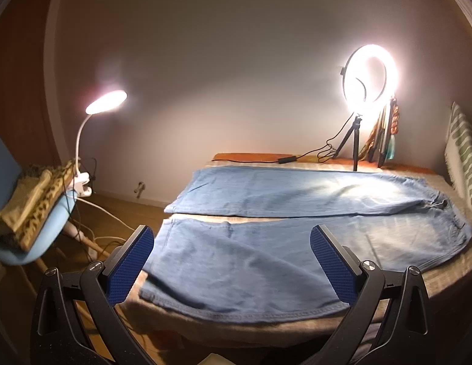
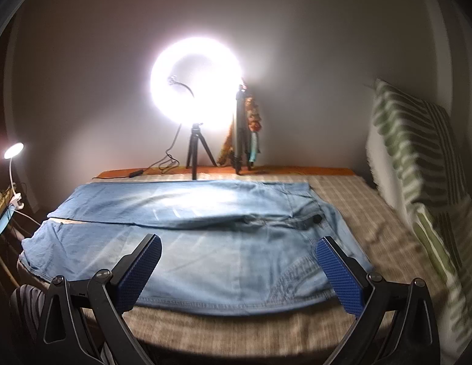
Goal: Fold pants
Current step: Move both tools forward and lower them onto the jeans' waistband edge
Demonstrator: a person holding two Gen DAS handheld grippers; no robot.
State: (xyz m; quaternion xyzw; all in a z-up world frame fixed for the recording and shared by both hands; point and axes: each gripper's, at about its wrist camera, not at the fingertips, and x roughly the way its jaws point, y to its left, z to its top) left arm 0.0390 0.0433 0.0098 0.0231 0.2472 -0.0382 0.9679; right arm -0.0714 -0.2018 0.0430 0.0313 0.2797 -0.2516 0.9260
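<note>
In the left wrist view, the pants [image 1: 296, 231] lie spread flat on the bed [image 1: 439, 279], both legs stretched side by side away from the ring light [image 1: 369, 74] toward the desk lamp [image 1: 106, 102], with a narrow strip of cover showing between them. The left gripper [image 1: 232, 261] hovers over the near leg's hem end with its fingers [image 1: 131, 266] spread wide and empty. The cloth looks like soft, light denim: it should drape and sag when lifted, so a pinch at the stitched hem, the firmest edge there, seems the best hold. In the right wrist view, the waist end lies on the side of the ring light [image 2: 196, 80] toward the striped pillow [image 2: 418, 152]. The right gripper [image 2: 239, 269] sits above the near hip, fingers [image 2: 339, 275] released, nothing between them. The thick waistband would likely hold best here; it resists slipping.
</note>
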